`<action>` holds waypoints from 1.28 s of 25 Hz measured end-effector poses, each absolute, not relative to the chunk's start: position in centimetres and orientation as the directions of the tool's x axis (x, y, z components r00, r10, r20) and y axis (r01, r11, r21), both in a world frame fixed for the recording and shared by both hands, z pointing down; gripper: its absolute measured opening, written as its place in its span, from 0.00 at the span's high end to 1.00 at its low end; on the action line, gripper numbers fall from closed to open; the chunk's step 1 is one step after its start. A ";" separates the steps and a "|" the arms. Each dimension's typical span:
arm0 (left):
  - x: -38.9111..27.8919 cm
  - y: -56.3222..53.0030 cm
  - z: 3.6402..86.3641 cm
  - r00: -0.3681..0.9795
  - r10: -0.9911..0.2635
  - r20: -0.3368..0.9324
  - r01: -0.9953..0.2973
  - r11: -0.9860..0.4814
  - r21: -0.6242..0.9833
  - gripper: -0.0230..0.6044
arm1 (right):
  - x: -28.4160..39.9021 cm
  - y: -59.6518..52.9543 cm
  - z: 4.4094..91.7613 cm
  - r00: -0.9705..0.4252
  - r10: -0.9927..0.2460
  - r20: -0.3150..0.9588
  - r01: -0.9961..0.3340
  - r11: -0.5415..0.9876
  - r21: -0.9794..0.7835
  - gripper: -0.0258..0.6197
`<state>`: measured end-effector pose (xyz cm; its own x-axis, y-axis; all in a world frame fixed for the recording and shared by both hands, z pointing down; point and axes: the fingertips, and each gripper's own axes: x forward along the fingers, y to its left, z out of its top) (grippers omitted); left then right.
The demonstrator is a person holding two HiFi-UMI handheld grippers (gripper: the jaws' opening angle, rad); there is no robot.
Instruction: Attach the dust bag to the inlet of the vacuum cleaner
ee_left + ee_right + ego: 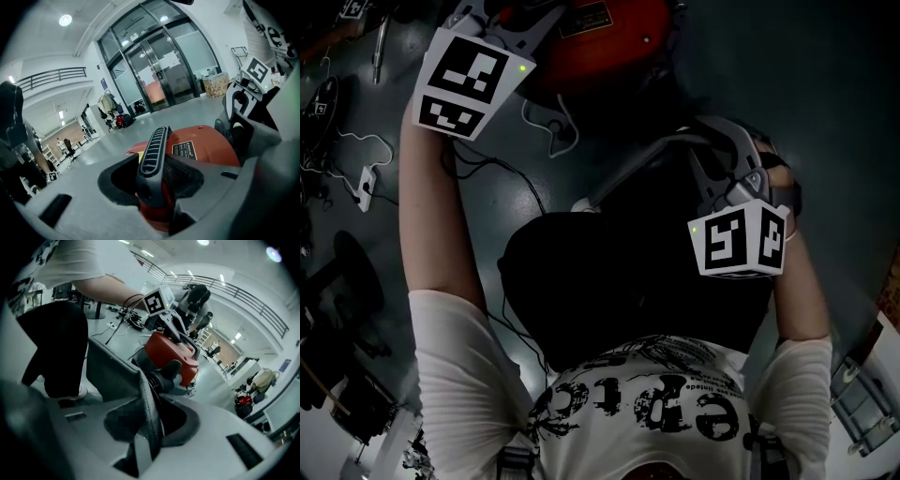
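Left tool [157,185] tight on vacuum handle [154,147] — right tool [147,427] on dust bag [112,373]

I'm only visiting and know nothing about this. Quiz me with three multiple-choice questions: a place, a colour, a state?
1. Where is the left gripper? A on the vacuum cleaner's handle; B on a chair; C on a door.
2. Vacuum cleaner's body colour? A blue; B red; C yellow.
3. The right gripper is: A open, empty; B shut on a cable; C shut on the grey dust bag.
Answers: 1 A, the ribbed handle sits between its jaws; 2 B, red shell in every view; 3 C, fabric pinched between its jaws.
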<state>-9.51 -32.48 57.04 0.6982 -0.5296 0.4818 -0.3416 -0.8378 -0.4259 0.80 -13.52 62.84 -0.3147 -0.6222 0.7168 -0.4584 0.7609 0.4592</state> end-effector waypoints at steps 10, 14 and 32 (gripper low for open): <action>-9.4 -32.3 57.1 0.727 -0.503 0.467 -0.326 -0.852 -0.410 0.73 | 1.5 -11.6 64.3 -0.381 -0.439 0.814 -0.364 0.880 0.304 0.88; -9.4 -32.4 57.0 0.725 -0.515 0.456 -0.340 -0.844 -0.414 0.73 | 1.2 -10.7 64.8 -0.404 -0.347 0.846 -0.247 0.932 0.264 0.91; -9.4 -32.3 57.1 0.732 -0.515 0.445 -0.344 -0.844 -0.411 0.73 | 1.1 -12.4 64.4 -0.404 -0.353 0.844 -0.091 0.933 0.347 0.91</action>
<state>-9.43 -32.32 57.06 0.7323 -0.5153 0.4452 -0.3444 -0.8443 -0.4106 1.08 -12.35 64.42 -0.4040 -0.3533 0.8438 -0.0908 0.9334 0.3473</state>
